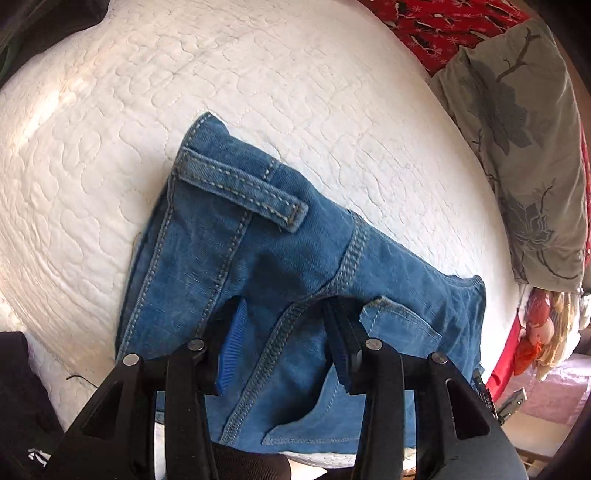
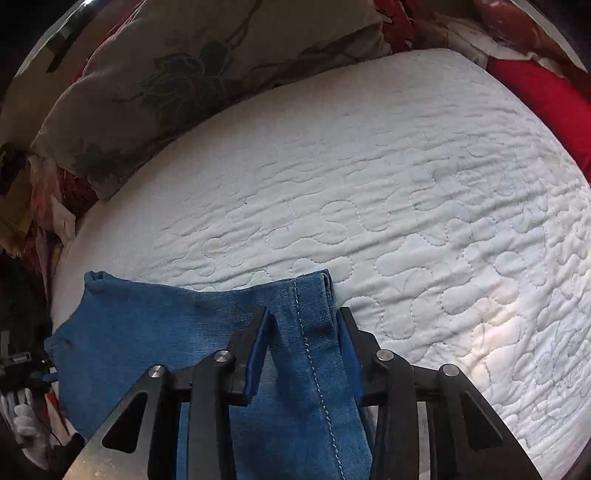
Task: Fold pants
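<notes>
Fold pants, mid-fold. The blue denim pants (image 1: pixel 280 258) lie bunched into a short stack near the front edge of the white quilted bed (image 1: pixel 332 110), with a floral pillow (image 1: pixel 517 147) and red bedding (image 1: pixel 443 26) well apart at the far side.

My left gripper (image 1: pixel 284 325) hovers over the seat of the pants; its jaws stand wide, one on each side of the thick stitched seam (image 1: pixel 280 332), and I cannot tell whether the tips touch the cloth. A belt loop (image 1: pixel 240 188) and the waistband lie just beyond, a back pocket (image 1: pixel 369 354) beneath the right-hand jaw.

My right gripper (image 2: pixel 303 332) straddles a leg end: its jaws are moderately wide, with the hem (image 2: pixel 314 280) and the stitched side seam (image 2: pixel 314 369) running up between them. The cloth passes between the blue pads (image 2: pixel 258 354) but does not look pinched; I judge it not gripped.

To do the step well, as I judge it: close each pair of jaws on every layer at once, seam included, since denim this thick slips out layer by layer. Lift both ends level, carry the hem over to the waistband, keep the edges square, then lower flat before letting go. The stack sits close to the bed's edge, so I should fold away from it.
</notes>
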Tool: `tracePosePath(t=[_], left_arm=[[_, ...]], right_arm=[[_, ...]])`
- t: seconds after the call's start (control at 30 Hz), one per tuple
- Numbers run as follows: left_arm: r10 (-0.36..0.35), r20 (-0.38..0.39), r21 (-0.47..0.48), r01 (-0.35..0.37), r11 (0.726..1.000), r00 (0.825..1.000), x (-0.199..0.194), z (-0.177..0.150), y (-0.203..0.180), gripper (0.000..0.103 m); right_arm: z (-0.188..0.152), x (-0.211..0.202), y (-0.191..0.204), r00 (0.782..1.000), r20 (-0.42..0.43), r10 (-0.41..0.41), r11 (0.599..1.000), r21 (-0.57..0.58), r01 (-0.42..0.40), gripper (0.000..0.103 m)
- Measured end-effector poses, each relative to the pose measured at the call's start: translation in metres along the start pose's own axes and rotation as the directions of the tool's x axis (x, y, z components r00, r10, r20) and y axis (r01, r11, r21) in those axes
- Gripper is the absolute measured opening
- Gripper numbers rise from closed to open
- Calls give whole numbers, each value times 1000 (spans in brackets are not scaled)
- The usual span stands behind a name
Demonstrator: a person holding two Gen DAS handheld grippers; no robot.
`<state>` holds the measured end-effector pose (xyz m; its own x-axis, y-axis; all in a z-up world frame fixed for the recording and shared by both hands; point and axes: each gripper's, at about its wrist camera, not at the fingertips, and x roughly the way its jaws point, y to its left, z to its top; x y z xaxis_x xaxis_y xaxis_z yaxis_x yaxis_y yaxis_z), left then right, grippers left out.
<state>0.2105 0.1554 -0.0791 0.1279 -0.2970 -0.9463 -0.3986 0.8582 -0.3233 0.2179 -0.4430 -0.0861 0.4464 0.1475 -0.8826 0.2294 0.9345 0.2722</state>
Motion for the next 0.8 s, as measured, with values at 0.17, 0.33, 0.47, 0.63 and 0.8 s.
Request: tracePosePath(t=[0.17,0.33,0.47,0.63,0.8], left_arm=[[53,-23,-2,-53,999,998,7,5,-8,41],[-70,-22,121,72,990,997,-31,-37,-29,41],[-100,-24,361,102,927,995,-51,-71,-95,43],[-90,-96,591,130,796,991,-33,-97,-220,68],[19,-173,723,114,681,985,12,-133,-331,68]], right_arm=[[24,7,-23,1000,25,12,995,97,-15,21],[-3,-53,-55,951,132,278,922,243,-303,45],[-66,-96,-83,929,175,327,864,341,-369,75],[-151,-105,-113,896,197,399,741,506,-441,75],[-190,-78,-113,853,233,468,629,590,-506,75]])
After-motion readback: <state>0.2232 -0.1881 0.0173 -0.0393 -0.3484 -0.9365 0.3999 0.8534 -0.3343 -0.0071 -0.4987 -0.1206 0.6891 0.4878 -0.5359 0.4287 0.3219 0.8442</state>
